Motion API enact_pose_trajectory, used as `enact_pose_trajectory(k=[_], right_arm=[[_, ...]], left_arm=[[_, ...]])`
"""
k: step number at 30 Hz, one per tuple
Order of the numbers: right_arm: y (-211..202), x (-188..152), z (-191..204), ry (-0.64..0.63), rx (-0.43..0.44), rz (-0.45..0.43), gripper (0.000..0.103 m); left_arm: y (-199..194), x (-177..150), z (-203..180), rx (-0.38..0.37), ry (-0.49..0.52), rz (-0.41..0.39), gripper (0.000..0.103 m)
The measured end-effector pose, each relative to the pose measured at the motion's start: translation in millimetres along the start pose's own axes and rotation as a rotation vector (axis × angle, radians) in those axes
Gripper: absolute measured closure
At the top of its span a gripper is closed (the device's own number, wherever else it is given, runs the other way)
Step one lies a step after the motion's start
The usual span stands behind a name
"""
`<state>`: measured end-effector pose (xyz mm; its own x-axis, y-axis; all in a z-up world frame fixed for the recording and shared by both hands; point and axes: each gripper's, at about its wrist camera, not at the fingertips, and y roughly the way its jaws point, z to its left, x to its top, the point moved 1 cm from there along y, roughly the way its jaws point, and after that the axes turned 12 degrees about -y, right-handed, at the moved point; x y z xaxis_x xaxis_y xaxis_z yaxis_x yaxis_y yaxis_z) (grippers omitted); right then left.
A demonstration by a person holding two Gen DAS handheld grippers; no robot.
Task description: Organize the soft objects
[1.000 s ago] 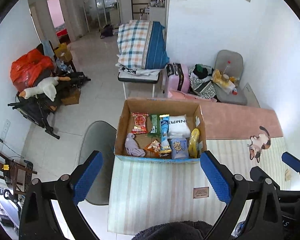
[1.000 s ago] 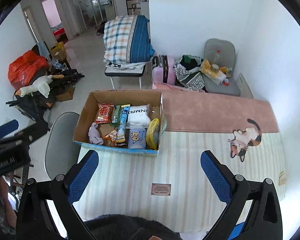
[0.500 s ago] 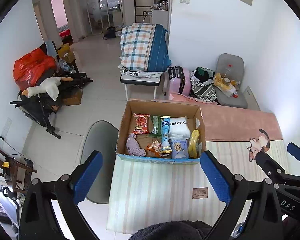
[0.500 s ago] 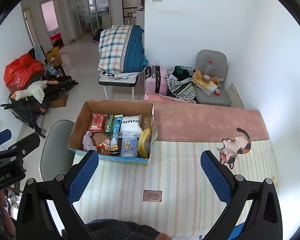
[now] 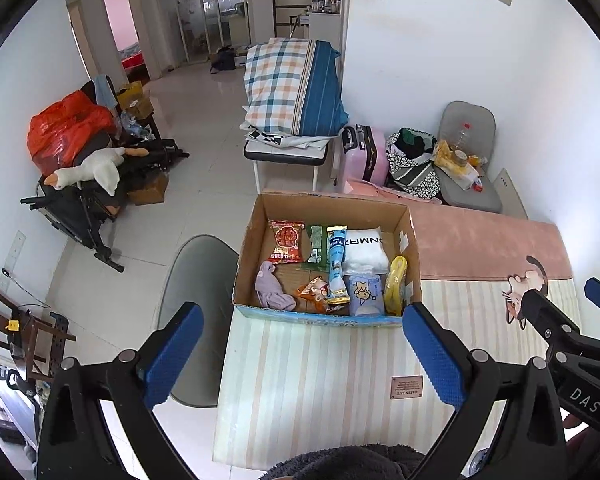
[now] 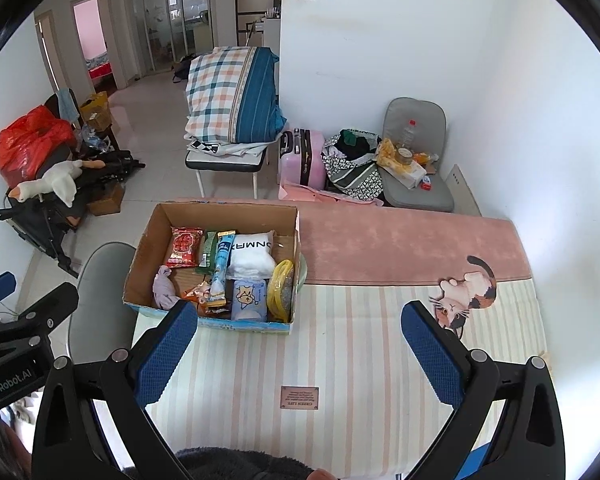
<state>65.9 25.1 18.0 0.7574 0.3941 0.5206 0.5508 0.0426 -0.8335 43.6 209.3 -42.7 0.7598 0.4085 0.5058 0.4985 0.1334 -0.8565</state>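
While both hand-held grippers gape wide, box w/ soft items sits ahead.

Black hand-held gripper frames, textured blue pads, silver screws, white "DAS", "GenRobot.AI" lettering.

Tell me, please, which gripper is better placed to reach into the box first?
Probably left. The box sits straight ahead between the open left gripper's fingers, while it lies off toward the left finger of the open right gripper. Both hover empty above the mat.
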Motion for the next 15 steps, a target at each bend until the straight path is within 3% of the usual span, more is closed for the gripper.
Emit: enact_pose_trajectory(k=[15], right_arm=[[5.8,-2.8,1.5,-0.009,-0.003,0.011,0.000]], left_arm=[[1.1,0.2,4.7,0.002,-0.010,0.000,0.001]])
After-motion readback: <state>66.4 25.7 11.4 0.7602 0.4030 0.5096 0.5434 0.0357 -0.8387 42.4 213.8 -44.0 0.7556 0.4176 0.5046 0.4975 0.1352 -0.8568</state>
